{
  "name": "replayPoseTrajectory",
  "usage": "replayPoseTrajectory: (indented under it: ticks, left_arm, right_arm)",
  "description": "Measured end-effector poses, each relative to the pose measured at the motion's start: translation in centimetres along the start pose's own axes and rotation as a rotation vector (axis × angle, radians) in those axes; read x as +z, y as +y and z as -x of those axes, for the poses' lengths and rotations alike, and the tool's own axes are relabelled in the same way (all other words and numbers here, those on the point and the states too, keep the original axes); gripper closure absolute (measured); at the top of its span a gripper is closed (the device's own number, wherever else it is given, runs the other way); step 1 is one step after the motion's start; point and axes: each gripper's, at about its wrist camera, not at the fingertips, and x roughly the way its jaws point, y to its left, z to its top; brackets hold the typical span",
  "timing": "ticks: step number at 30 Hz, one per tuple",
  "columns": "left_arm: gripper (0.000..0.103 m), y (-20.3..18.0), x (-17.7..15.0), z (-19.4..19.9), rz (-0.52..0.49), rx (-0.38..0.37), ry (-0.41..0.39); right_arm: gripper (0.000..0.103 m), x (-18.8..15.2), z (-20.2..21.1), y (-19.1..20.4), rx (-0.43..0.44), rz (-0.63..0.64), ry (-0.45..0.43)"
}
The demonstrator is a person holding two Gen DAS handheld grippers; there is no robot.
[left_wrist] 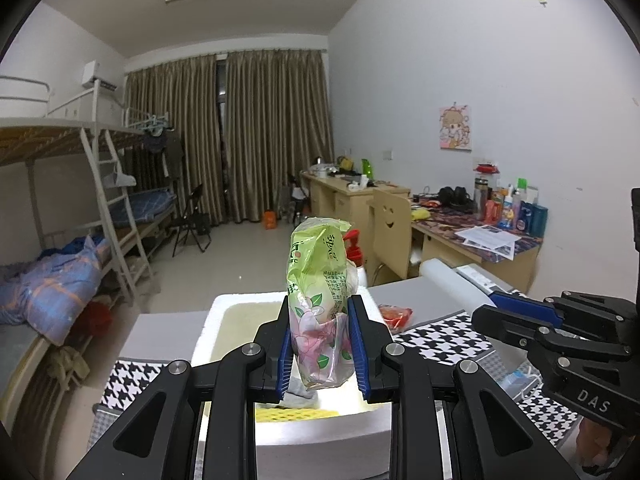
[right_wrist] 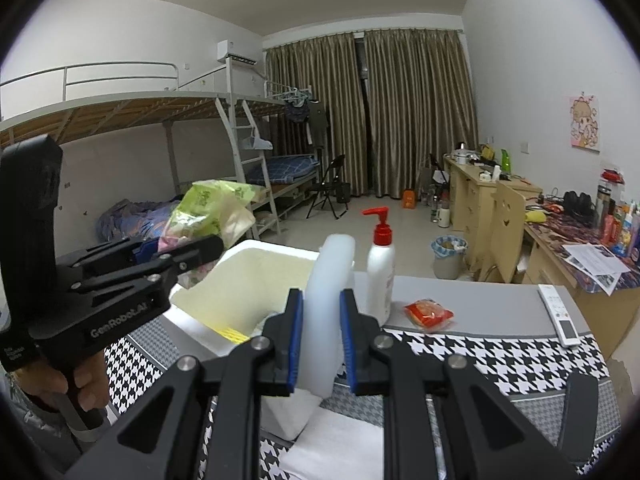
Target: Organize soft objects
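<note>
My left gripper (left_wrist: 319, 340) is shut on a green and pink floral tissue pack (left_wrist: 318, 292), held upright above the open white foam box (left_wrist: 240, 304). It also shows in the right wrist view (right_wrist: 200, 216), over the box's left rim (right_wrist: 276, 250). My right gripper (right_wrist: 322, 344) is shut on a white translucent foam piece (right_wrist: 328, 304), held upright at the box's near right edge. In the left wrist view the right gripper (left_wrist: 560, 332) is at the right with the foam piece (left_wrist: 452, 284). Yellow foam netting (left_wrist: 296, 414) lies inside the box.
A white pump bottle with a red top (right_wrist: 380, 268), a red snack packet (right_wrist: 428, 314) and a white remote (right_wrist: 560, 314) sit on the table with the houndstooth cloth (right_wrist: 500, 356). A white towel (right_wrist: 340, 440) lies near the front. Bunk beds are left, desks right.
</note>
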Motion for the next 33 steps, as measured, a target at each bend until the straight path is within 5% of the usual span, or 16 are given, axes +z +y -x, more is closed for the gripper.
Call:
replayPoseTrajectory:
  ticks: [18, 21, 23, 33]
  left_arm:
    - [0.075, 2.2, -0.8, -3.7, 0.042, 0.041, 0.113]
    - [0.061, 2.7, -1.0, -4.1, 0.046, 0.046, 0.128]
    - [0.04, 3.0, -1.2, -4.2, 0.052, 0.055, 0.131]
    - [0.001, 3.8, -1.0, -2.8, 0.087, 0.082, 0.055]
  right_arm:
    - [0.081, 0.5, -1.8, 0.6, 0.014, 0.025, 0.035]
    - [0.081, 0.5, -2.1, 0.7, 0.012, 0.026, 0.043]
    - [0.081, 0.5, -2.3, 0.8, 0.008, 0.025, 0.048]
    - [0.081, 0.8, -3.0, 1.5, 0.007, 0.038, 0.06]
